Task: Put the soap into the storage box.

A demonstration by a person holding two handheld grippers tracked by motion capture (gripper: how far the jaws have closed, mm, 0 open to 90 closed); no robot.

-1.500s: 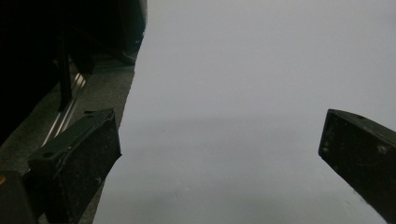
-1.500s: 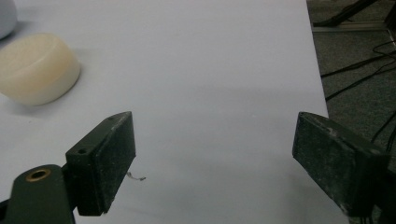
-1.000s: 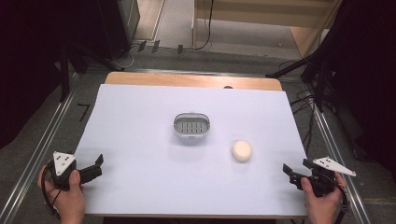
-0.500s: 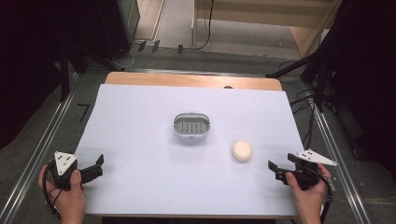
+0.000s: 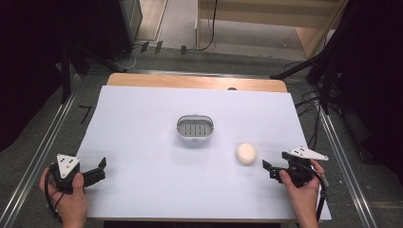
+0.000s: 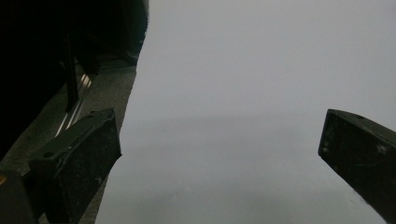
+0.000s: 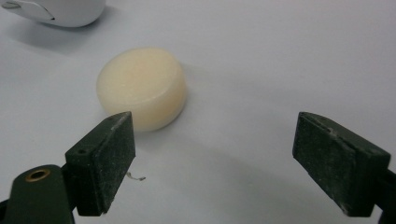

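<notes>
- A white sheet covers the table; a strip of bare wood shows along the far edge.
- A small white dish with a slotted grey insert sits near the middle of the sheet, slightly toward the far side.
- A round cream-coloured puck, flat on top, lies on the sheet to the right of the dish and nearer the person, apart from it.
- The right gripper is held by the right hand at the near right of the sheet, its jaws pointing left toward the puck and just short of it.
- In the right gripper view the two black jaws stand wide apart with nothing between them; the puck lies just beyond the left jaw tip, not touching it, and a curved white edge of the dish shows at the top left corner.
- The left gripper is held by the left hand at the near left corner of the sheet, well apart from the dish and the puck.
- In the left gripper view its jaws are spread wide and hold nothing; one jaw sits over the sheet's left edge, with grey floor beside it, and the other over plain white sheet.
</notes>
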